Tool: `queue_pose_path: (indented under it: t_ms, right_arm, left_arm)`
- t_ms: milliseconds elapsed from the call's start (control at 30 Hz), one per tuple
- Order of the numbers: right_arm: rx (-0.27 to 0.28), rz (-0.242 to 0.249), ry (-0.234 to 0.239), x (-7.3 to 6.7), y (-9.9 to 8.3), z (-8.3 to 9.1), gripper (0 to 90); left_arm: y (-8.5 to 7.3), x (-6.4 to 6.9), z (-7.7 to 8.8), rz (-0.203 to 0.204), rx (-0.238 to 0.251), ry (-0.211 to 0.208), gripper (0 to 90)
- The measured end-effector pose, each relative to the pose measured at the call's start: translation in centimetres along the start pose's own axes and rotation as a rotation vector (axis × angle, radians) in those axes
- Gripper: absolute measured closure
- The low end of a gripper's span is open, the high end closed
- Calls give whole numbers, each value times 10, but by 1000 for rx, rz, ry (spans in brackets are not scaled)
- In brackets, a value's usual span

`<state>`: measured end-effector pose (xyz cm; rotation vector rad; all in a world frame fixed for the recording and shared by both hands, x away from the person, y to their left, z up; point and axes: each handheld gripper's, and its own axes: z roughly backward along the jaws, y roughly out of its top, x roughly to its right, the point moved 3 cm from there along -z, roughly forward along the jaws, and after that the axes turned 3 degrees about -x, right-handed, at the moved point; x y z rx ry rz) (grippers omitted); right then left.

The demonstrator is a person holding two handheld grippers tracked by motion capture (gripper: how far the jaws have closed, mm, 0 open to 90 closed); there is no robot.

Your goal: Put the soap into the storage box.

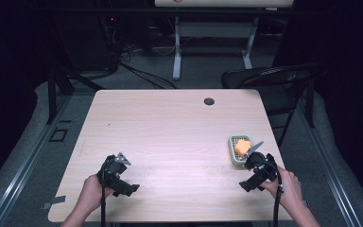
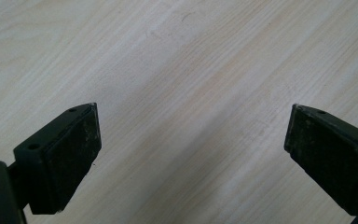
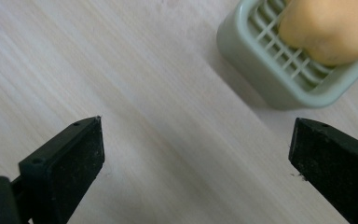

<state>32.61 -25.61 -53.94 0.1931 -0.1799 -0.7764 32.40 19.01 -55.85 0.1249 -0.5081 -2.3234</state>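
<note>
A pale green slatted dish (image 1: pixel 235 160) sits near the table's right edge, and an orange, rounded lump (image 1: pixel 242 147) lies in it. In the right gripper view the dish (image 3: pixel 261 70) and the orange lump (image 3: pixel 331 32) fill the upper right corner. My right gripper (image 3: pixel 196 144) is open just short of the dish, with bare wood between its jaws; in the high view the right gripper (image 1: pixel 254 163) hovers at the dish's near end. My left gripper (image 2: pixel 191 140) is open over bare wood, and in the high view this left gripper (image 1: pixel 116 165) stands at the near left.
The light wooden table (image 1: pixel 170 123) has a dark round grommet (image 1: pixel 209 101) at its far middle. A black folding chair (image 1: pixel 274 78) stands beyond the far right corner. Cables and a white table frame (image 1: pixel 177 52) lie on the floor behind.
</note>
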Motion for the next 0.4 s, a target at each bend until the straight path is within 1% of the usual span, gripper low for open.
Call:
queue_pose_path:
  t_ms: [67,100,133,167,200,233,300,333,400]
  right_arm:
    - [-6,0,-3,-1,-2,-1,31]
    - [-19,-1,3,-4,-6,-4,33]
    - [-18,-11,14,-7,-8,-7,35]
    - [-44,-2,17,-10,-11,-11,35]
    - [-65,7,10,-11,-12,-13,31]
    - [-98,18,14,-14,-14,-17,23]
    - [-117,31,22,-17,-16,-21,23]
    - [-116,23,37,-18,-15,-22,24]
    - [-113,21,32,-17,-13,-23,30]
  left_arm:
    - [0,0,0,-2,-2,0,39]
    - [0,0,0,-1,-1,-1,39]
    - [0,0,0,-1,-1,-2,39]
    - [0,0,0,-2,-1,-1,39]
    - [0,0,0,-1,-1,0,39]
    - [0,1,0,-1,0,2,39]
    - [0,1,0,1,1,3,39]
    - [0,1,0,1,0,4,39]
    - [-1,0,1,3,-3,1,39]
